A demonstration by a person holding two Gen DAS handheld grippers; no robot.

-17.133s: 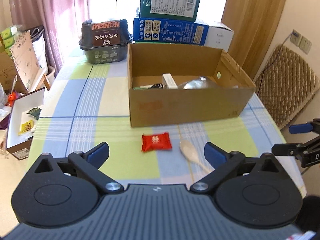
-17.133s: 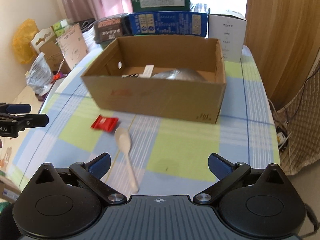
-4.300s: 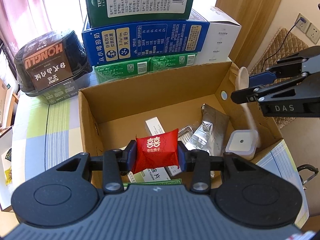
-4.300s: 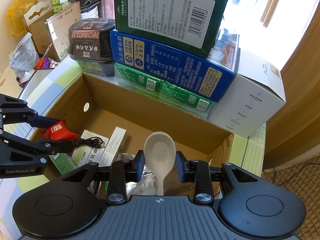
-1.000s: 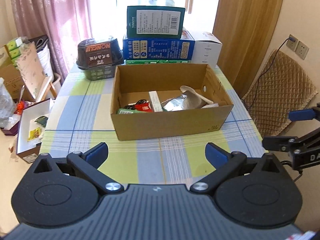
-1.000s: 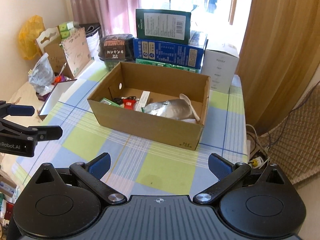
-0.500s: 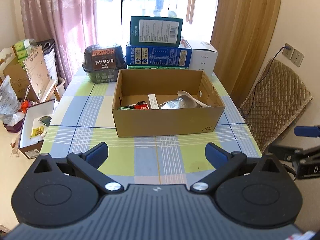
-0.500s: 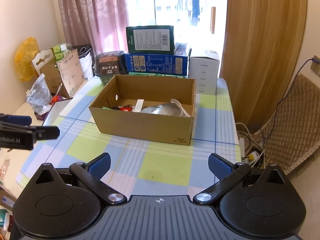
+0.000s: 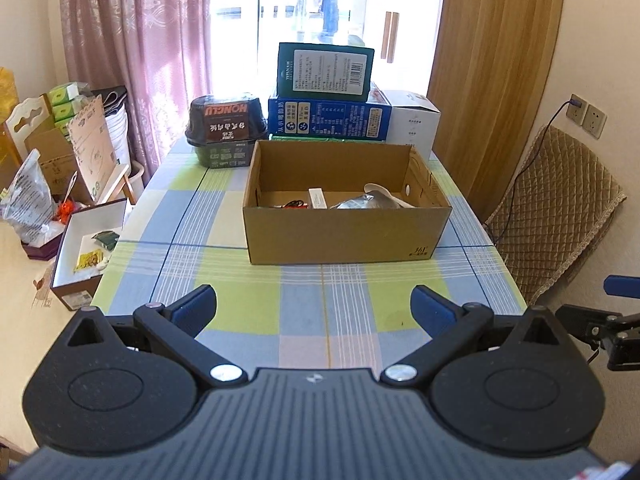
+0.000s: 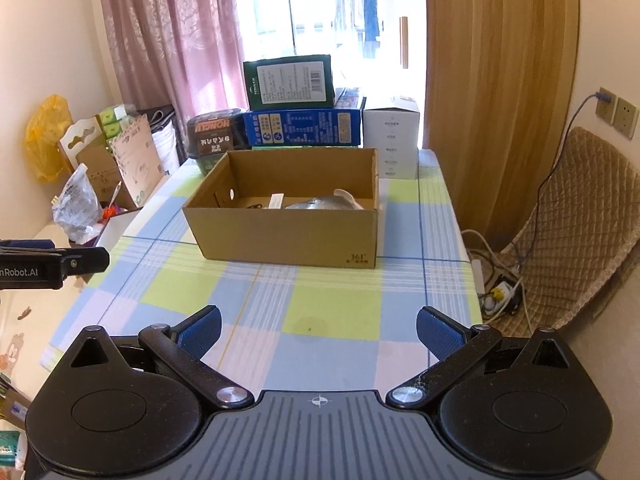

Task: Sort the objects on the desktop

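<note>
The left gripper and right gripper both hung released over the near end of the checked tablecloth, their 2 blue-padded fingers spread wide with nothing between them. Farther along the table, the cardboard box stood open, holding the white spoon, a silver pouch and a small white carton. Behind it, stacked packages stood against the window.
</note>
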